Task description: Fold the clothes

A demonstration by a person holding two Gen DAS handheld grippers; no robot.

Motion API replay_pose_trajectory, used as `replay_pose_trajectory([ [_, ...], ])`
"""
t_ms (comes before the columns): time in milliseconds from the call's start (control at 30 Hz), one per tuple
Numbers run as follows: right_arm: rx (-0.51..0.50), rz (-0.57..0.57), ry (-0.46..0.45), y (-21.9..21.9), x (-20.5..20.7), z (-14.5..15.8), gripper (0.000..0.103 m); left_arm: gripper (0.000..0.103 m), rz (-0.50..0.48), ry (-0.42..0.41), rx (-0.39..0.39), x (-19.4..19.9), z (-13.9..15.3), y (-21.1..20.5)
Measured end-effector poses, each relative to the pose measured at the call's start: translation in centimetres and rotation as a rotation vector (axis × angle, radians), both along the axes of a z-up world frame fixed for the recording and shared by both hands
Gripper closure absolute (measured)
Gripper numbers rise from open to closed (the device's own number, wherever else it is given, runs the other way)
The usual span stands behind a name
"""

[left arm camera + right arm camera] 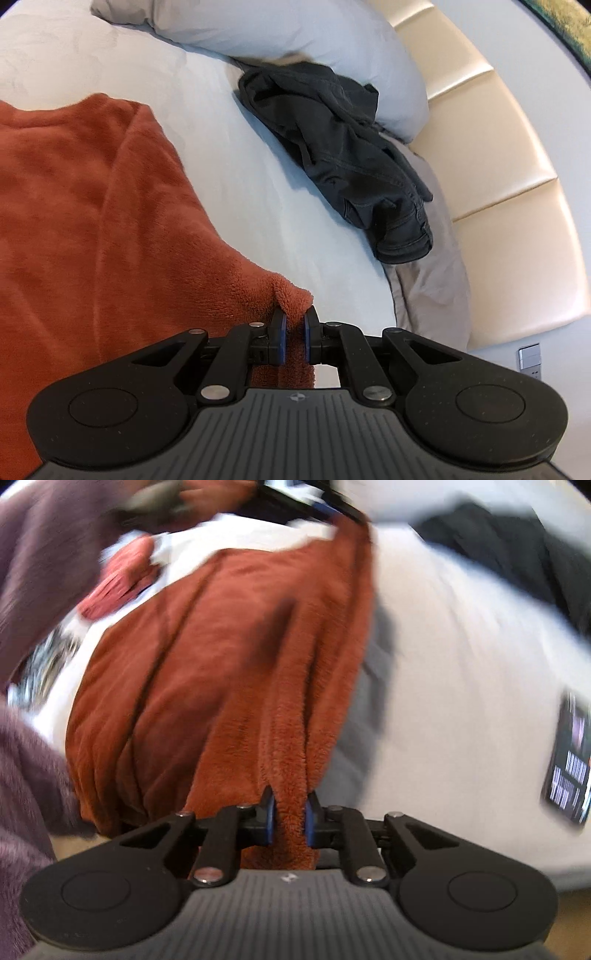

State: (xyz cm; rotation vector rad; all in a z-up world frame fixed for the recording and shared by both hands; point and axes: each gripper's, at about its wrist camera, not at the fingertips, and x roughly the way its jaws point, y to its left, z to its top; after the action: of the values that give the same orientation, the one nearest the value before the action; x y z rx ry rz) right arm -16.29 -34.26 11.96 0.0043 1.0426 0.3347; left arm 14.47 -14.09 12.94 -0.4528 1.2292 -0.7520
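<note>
The left hand-held gripper (294, 334) is clamped nearly shut on a corner of the rust fleece garment (92, 206), which lies spread on the white bed (229, 155). The right hand-held gripper (289, 818) pinches a bunched edge of the same fleece between its pads. Judged step: raising two corners for a fold. Done well, both grips should lift level, keep the edge between them taut and carry it over without dragging the body into creases. In the right wrist view the garment's long axis runs away from the gripper, up the bed; that view is blurred. A dark garment (343, 166) lies apart, against the pillow (295, 48).
</note>
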Motion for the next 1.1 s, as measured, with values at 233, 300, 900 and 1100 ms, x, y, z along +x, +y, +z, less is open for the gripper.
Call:
replay_pose_trajectory([
  [233, -0.109, 0.175, -0.035, 6.3, 1.1, 0.3, 0.086, 0.096, 0.035, -0.001, -0.003, 0.5, -0.3, 6.6],
  [300, -0.146, 0.219, -0.035, 7.5, 1.1, -0.3, 0.086, 0.096, 0.062, 0.012, 0.001, 0.7, -1.1, 8.7],
  [900, -0.134, 0.296, 0.094, 11.6, 3.6, -3.3, 0.085, 0.062, 0.213, -0.046, -0.045, -3.6, -5.6, 18.5],
  [1100, -0.054, 0.181, 0.095, 8.4, 2.7, -2.0, 0.086, 0.077, 0.127, -0.130, -0.023, -11.0, -3.0, 18.9],
])
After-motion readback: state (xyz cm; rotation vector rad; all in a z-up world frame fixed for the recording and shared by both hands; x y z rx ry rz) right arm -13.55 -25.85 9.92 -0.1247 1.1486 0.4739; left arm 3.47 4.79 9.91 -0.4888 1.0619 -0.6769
